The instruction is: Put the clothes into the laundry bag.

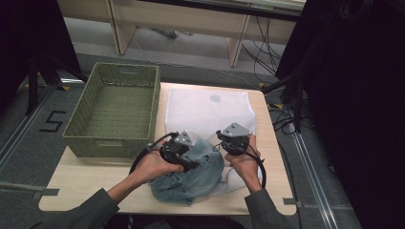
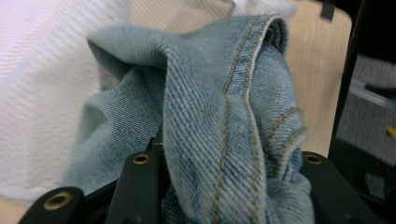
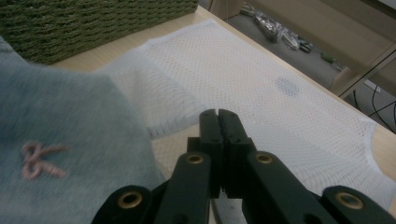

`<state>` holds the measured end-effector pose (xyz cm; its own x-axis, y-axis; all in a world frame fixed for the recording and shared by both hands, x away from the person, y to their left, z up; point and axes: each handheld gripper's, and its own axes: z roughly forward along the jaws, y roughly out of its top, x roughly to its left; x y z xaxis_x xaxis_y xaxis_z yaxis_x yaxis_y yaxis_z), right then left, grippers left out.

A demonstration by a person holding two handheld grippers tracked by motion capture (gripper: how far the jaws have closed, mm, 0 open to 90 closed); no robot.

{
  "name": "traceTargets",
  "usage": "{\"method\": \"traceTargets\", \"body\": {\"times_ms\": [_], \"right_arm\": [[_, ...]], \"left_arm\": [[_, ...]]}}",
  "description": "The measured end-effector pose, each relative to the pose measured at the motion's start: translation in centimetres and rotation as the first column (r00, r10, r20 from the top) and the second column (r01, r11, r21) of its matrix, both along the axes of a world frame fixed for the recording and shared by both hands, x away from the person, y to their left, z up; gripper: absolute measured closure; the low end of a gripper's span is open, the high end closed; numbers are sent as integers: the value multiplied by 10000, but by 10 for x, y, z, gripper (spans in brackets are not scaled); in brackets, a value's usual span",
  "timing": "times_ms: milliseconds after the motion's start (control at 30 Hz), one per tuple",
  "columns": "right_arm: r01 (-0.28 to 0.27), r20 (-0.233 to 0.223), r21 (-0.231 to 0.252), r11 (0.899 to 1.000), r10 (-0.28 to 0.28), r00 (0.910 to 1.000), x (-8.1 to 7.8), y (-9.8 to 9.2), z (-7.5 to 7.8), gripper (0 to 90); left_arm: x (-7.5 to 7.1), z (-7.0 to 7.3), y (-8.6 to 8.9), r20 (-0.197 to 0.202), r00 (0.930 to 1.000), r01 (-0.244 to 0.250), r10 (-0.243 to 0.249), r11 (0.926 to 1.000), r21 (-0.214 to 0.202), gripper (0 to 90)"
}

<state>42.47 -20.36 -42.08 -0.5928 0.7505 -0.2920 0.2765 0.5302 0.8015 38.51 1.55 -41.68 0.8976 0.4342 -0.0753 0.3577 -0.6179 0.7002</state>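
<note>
So the only readable writing here is a black "5" [image 1: 51, 121] marked on the grey floor left of the table; the white mesh bag [image 1: 210, 112] has a small round grey-blue spot on it but I can't make out any text in it, and the pink stitched bow [image 3: 39, 161] on the pale denim in the right gripper view is just a decoration, no letters.

The denim garment [image 1: 191, 174] is a crumpled heap at the near edge of the wooden table [image 1: 86, 176], partly lying on the near end of the mesh bag; it's bunched up so it has no clear long axis and I can't say which way it points; the mesh bag itself runs lengthwise away from the person, flat on the table.

The left gripper [image 1: 184, 152] is in the left hand [image 1: 155, 164] right over the heap; in the left gripper view a seamed fold of denim [image 2: 233, 140] with tan stitching rises between the black jaws and hides their tips, so it looks clamped on the fabric; the right gripper [image 3: 218, 116] has its jaws pressed together with nothing visible between them, hovering over the mesh beside the denim, held by the right hand [image 1: 246, 164].

Green woven basket [image 1: 114, 109] sits on the table's left side, just left of the bag.
</note>
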Motion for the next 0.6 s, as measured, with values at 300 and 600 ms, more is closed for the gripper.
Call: {"method": "traceTargets", "body": {"times_ms": [300,600], "right_arm": [[-553,-1150,30,9985,552,9918,2,-5,-5,833],[-330,-1281,110,9994,341,9912,7,-16,-11,815]], "left_arm": [[-13,-30,-15,-60,9980,637,-634,9923,1058,581],[-21,-27,-8,-37,9968,794,-795,9913,1053,585]]}}
